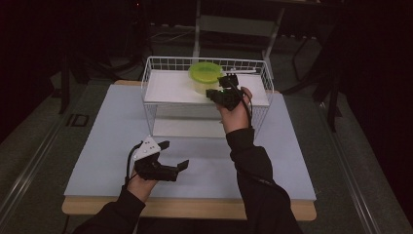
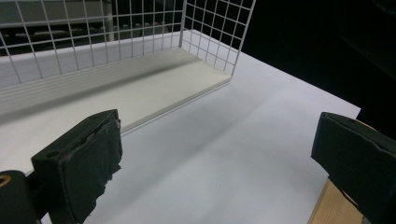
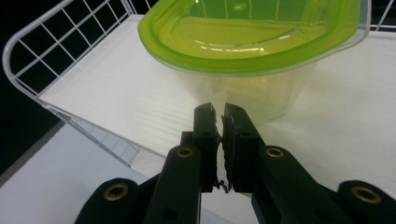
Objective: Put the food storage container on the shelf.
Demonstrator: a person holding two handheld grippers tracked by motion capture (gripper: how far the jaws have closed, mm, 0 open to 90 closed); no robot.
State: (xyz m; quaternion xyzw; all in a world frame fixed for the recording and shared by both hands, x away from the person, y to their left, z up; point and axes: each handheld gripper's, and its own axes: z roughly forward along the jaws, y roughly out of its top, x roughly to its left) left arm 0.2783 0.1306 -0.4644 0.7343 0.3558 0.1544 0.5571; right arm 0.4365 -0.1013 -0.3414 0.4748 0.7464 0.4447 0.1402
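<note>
Dim room, dark at the far side and at both edges. Light blue-grey tabletop with a pale wooden front edge. Grey-green carpeted floor around the table, a paler strip running along the left. Pale metal frame standing behind the table. Dark legs of stands on the right, deep in shadow.

From my seat, the green-lidded container runs off the right gripper view's top edge. I can't tell whether the right gripper touches its wall. The wire rack is cropped in the left gripper view.
</note>
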